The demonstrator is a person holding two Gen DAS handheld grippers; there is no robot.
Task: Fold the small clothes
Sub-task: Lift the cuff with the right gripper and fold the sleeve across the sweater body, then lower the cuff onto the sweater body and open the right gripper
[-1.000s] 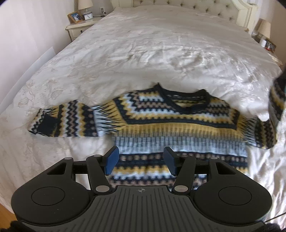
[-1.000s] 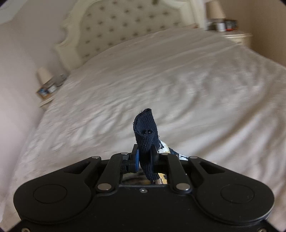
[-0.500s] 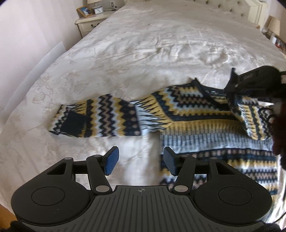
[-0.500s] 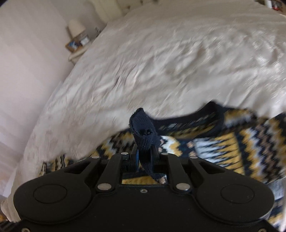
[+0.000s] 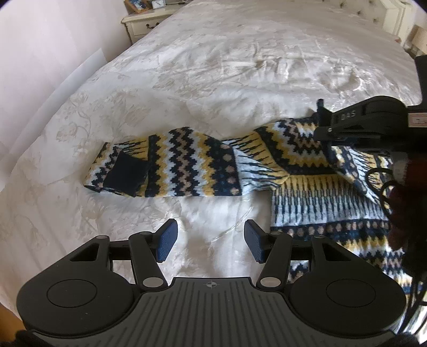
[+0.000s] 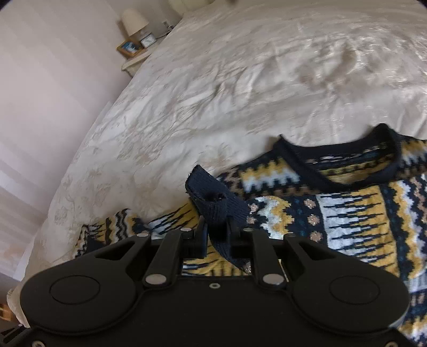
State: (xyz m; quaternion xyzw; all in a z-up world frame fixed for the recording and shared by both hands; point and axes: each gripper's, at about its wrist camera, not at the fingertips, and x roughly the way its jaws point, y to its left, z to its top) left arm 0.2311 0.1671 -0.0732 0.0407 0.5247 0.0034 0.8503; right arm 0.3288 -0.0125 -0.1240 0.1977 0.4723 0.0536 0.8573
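A small knit sweater (image 5: 320,186) in navy, yellow and white zigzags lies flat on a white bed (image 5: 213,66). Its left sleeve (image 5: 170,168) stretches out to the left, with a navy cuff (image 5: 125,177). My left gripper (image 5: 210,241) is open and empty, hovering over bare bedspread just below that sleeve. My right gripper (image 6: 216,235) is shut on the navy cuff of the right sleeve (image 6: 213,200) and holds it over the sweater's chest, below the neckline (image 6: 341,170). The right gripper also shows in the left wrist view (image 5: 323,117).
A nightstand (image 5: 146,20) with a picture frame and clock stands at the bed's far left, also in the right wrist view (image 6: 136,50) with a lamp. A padded headboard (image 5: 395,13) is at the far end. A pale wall runs along the left.
The right gripper has carried the right sleeve cuff leftward over the sweater body and lowered it. The left gripper has moved left, from over the hem to below the left sleeve.
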